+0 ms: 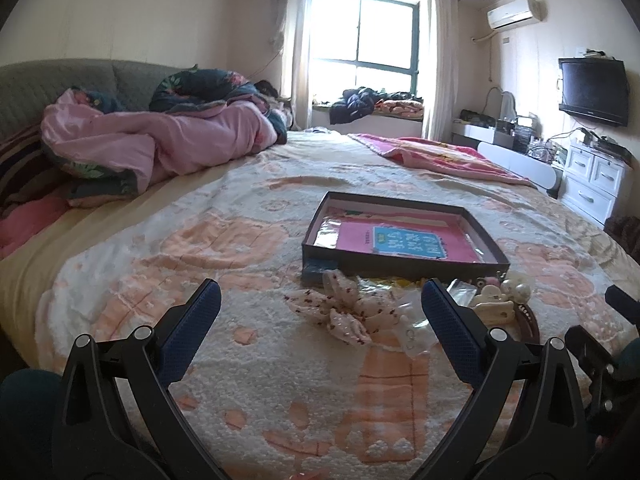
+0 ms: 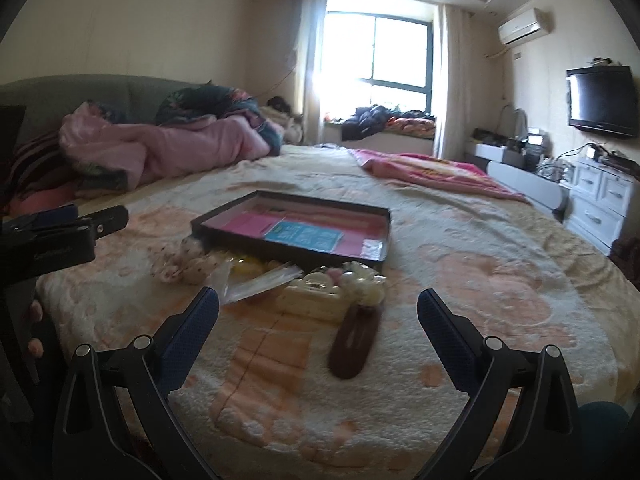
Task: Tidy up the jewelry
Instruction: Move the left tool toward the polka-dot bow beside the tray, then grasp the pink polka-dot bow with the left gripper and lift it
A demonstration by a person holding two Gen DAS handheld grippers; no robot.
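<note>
Left gripper [image 1: 320, 300] hovered low over the bed [image 1: 240, 380], jaws spread wide, nothing between them. Right gripper [image 2: 318, 304] was the same: released, empty, level with the blanket, aimed at the pile. In the right view my left gripper [image 2: 64, 236] showed side-on at the left edge, with fingertips [image 2: 36, 346] of my left hand below it.

The tray [image 1: 404, 264] was shallow and rectangular, with dark card walls, and lay flat on the bed just behind the jewelry. Inside it: a pink liner [image 1: 360, 236], a blue printed card [image 1: 408, 242] and a clear plastic sleeve [image 1: 326, 232]. No jewelry in it.

The jewelry sat in a loose heap on the blanket, touching the tray's near wall:
- fabric bow [image 1: 344, 308], cream with small dark dots, soft and crumpled, on the left side of the heap
- clear plastic bags [image 2: 260, 280], flat and glossy, with something yellow [image 2: 244, 266] behind them
- cream hair claw [image 2: 316, 300], hard, speckled, boxy
- round pearl beads [image 1: 518, 290] and pale flower-like pieces [image 2: 364, 284], bunched together; details too blurred
- brown hair clip [image 2: 354, 342], long oval, matte, nearest the right gripper, between its fingers in the right view

The blanket was fuzzy, cream with peach patches.
</note>
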